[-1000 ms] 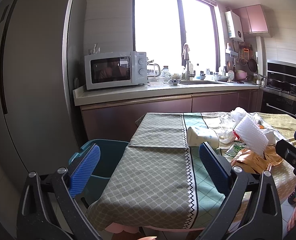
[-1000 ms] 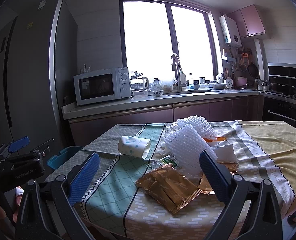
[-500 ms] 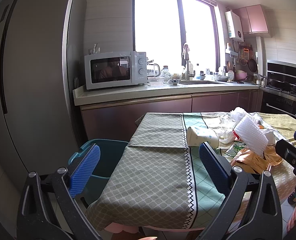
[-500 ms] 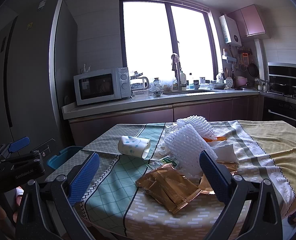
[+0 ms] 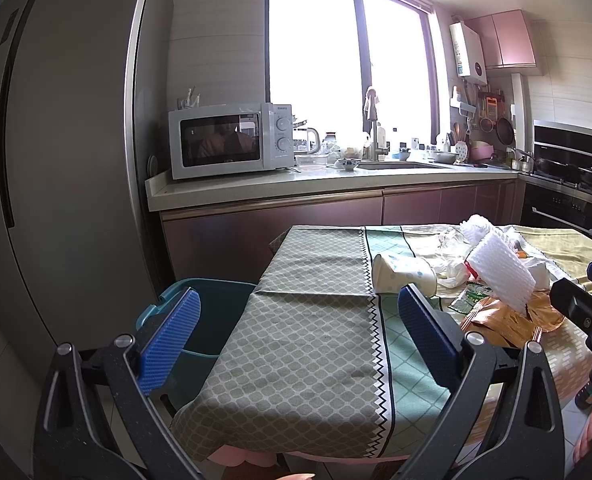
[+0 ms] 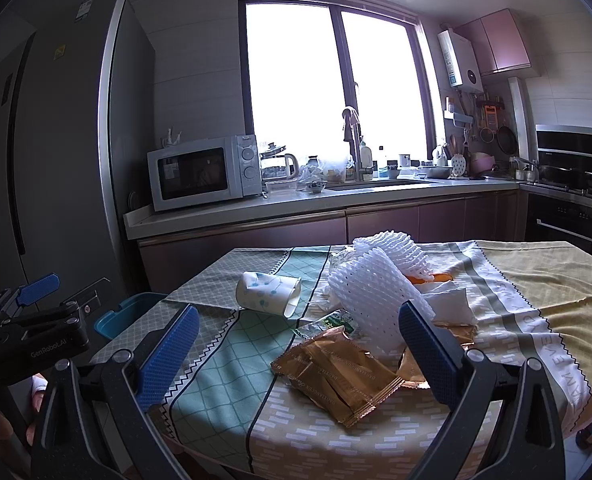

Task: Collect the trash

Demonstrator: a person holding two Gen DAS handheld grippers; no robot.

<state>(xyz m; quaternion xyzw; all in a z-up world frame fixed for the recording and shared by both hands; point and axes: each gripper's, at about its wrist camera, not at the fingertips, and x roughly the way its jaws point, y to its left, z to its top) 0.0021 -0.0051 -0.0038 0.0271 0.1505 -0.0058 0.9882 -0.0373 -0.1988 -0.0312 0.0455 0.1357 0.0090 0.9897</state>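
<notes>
Hovering grippers, trash pile untouched on table

Hovering short of the table (image 6: 536, 280), the right gripper (image 6: 296, 344) has both blue fingers (image 6: 167, 348) spread wide with nothing between them. Left gripper (image 5: 296, 328) same: jaws apart, empty, held at the table's near-left edge over the grey-green tablecloth (image 5: 304, 320). Right gripper's tip also shows at the right edge of the left wrist view; left gripper's body sits at the far left of the right wrist view.

Closest to the right gripper lies a gold snack wrapper (image 6: 336, 376), flat, long axis running diagonally from near-right to far-left. Just behind it, touching, a white foam fruit net (image 6: 376, 300) stands tilted, its long axis leaning up and away toward the window. A second foam net (image 6: 400, 252) rests behind that. A small green packet (image 6: 328, 324) peeks out between wrapper and net. White crumpled tissue (image 6: 448, 300) sits right of the nets, with something orange (image 6: 436, 278) just behind.

Left of the pile, apart from it, a paper cup (image 6: 267, 292) lies on its side, long axis roughly left-right, open mouth pointing right toward the nets.

A teal bin (image 5: 211, 312) stands on the floor just beside the table's left end. Beyond: counter, microwave (image 5: 227, 146), fridge (image 5: 55, 160).
</notes>
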